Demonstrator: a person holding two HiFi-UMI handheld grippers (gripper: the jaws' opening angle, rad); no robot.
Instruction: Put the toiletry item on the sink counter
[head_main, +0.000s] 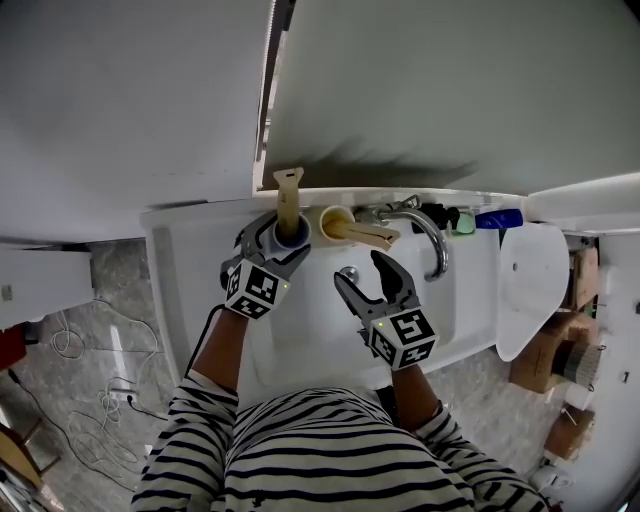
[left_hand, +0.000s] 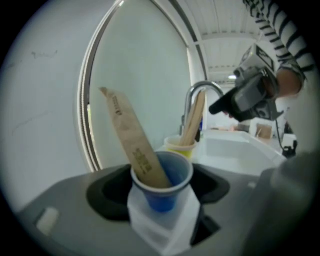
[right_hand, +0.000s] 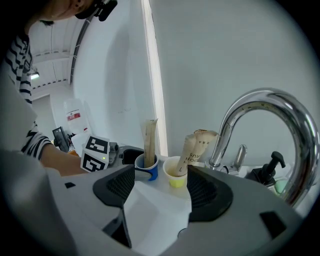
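I'm seeing a blue plastic cup (left_hand: 162, 185), a tan paper-wrapped stick (left_hand: 132, 140), a yellow plastic cup (right_hand: 176, 179) and a silvery curved metal tap (right_hand: 265, 98). The person's knitted top (head_main: 330, 455) is showing black-and-white stripes, and the ceramic sink (head_main: 190, 260) is showing white.

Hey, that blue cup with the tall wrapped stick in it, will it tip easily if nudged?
Probably: the blue cup is small and the wrapped stick leans well above its rim, so it looks top-heavy. It seems light and thin-walled, so the left gripper closed around it could likely dent it by squeezing hard.
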